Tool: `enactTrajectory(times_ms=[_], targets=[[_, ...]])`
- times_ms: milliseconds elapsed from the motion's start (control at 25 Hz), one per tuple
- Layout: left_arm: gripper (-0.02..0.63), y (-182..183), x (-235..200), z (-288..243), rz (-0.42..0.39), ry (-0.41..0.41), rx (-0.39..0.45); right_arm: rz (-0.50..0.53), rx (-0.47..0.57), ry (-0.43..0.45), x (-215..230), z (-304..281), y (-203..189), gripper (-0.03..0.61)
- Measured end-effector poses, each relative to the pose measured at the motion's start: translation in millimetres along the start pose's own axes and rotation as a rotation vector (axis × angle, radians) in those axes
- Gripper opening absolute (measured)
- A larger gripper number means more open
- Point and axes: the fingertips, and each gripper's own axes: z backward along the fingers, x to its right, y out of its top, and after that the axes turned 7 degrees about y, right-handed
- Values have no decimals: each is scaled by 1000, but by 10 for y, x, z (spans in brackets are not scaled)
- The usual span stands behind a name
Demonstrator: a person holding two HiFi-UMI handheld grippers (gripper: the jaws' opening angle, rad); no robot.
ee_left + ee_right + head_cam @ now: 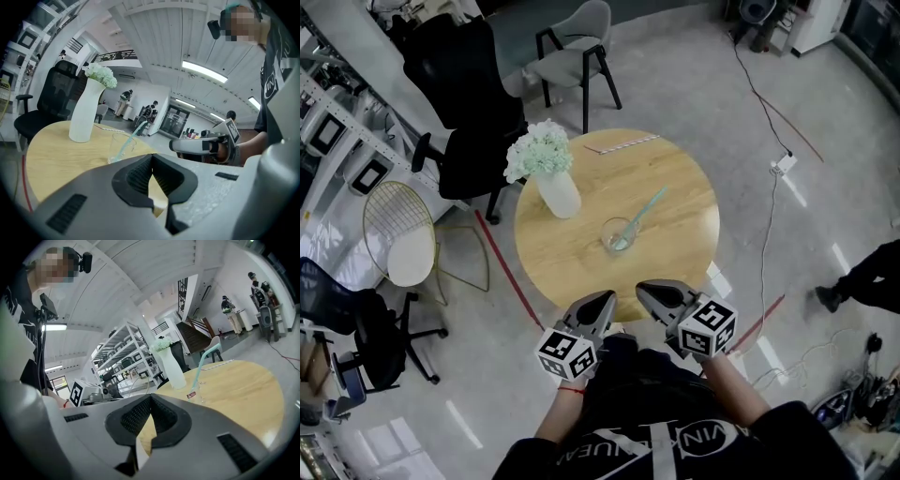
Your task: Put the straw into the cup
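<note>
Closest, just off the near edge of the round wooden counter, the left gripper and the right gripper hang side by side, each with its jaws clenched together on nothing. Near the counter's middle the teal straw stands in the clear glass cup, its upper end leaning out over the rim, away from the person. A white vase of pale flowers stands left of the cup, and a thin strip, perhaps a straw wrapper, lies at the far edge.
</note>
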Motion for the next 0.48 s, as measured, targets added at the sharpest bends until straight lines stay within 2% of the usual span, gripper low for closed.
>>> enactTrajectory(times_ms=[480], targets=[[6, -295, 414, 304, -2, 20, -2, -7, 17, 28, -380, 363, -242, 3]])
